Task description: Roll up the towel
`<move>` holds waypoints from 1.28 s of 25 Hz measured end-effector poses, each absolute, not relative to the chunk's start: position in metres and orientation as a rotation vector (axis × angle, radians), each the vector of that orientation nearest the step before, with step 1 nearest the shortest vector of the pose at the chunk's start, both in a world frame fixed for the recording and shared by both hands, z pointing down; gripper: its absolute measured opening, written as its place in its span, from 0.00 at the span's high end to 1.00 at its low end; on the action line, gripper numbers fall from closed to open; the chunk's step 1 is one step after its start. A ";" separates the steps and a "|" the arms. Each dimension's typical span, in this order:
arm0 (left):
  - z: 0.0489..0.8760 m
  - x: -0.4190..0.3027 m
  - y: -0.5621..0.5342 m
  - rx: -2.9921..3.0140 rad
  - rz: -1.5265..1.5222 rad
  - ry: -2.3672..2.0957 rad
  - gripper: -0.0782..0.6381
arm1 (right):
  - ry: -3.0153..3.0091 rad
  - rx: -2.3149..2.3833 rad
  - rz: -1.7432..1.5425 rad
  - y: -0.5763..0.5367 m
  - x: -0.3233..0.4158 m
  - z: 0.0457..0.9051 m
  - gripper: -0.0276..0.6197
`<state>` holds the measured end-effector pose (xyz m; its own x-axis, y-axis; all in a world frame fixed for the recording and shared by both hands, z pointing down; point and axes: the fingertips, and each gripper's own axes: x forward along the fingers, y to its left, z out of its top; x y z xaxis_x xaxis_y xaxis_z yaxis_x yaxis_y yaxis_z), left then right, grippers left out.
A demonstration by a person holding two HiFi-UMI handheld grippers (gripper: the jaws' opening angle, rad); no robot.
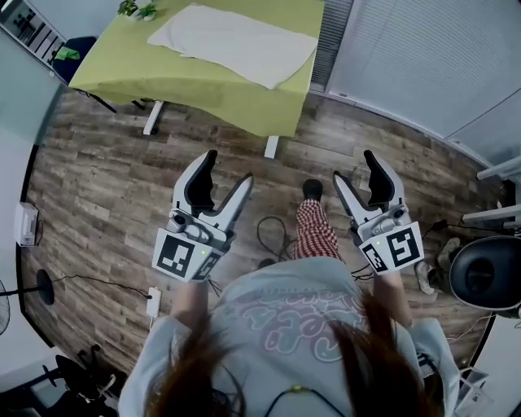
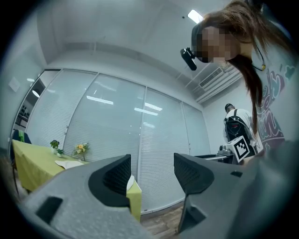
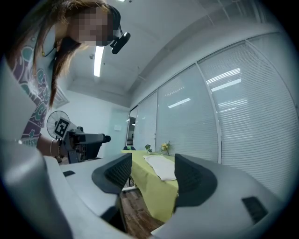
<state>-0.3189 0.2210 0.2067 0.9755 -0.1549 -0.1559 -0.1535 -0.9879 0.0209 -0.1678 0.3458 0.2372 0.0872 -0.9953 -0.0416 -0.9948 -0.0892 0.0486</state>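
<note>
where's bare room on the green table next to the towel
Widest bare cloth on the table: its near-left corner, between towel, small plants and near edge. Only a thin strip lies right of the towel. Crowded by the plants.

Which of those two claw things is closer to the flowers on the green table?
Left. The flowers stand at the table's far left corner. The left gripper is over the floor before the table's middle; the right gripper is beyond its right end, farther off.

My head camera looks steeply down, the table (image 1: pixel 163 77) far off at 12 o'clock — both gripper cameras look level toward that same table and towel (image 1: pixel 236 37).
</note>
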 end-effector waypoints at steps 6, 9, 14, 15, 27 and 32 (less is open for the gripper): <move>0.233 -0.246 0.155 3.126 -0.196 -0.391 0.53 | -2.183 2.171 -0.123 0.270 -0.082 0.260 0.54; 0.239 -0.204 0.116 3.122 -0.144 -0.484 0.53 | -2.240 2.083 -0.146 0.218 -0.028 0.252 0.54; 0.237 -0.146 0.059 3.105 -0.138 -0.656 0.53 | -2.278 1.912 -0.219 0.146 0.058 0.241 0.54; 0.238 -0.136 0.049 3.103 -0.131 -0.690 0.53 | -2.275 1.882 -0.235 0.134 0.075 0.243 0.54; 0.302 -0.098 -0.019 3.001 0.150 -0.959 0.53 | -2.249 1.545 -0.198 0.012 0.171 0.331 0.54; 0.343 -0.109 -0.024 2.994 0.344 -0.940 0.53 | -2.286 1.355 -0.273 -0.005 0.162 0.359 0.54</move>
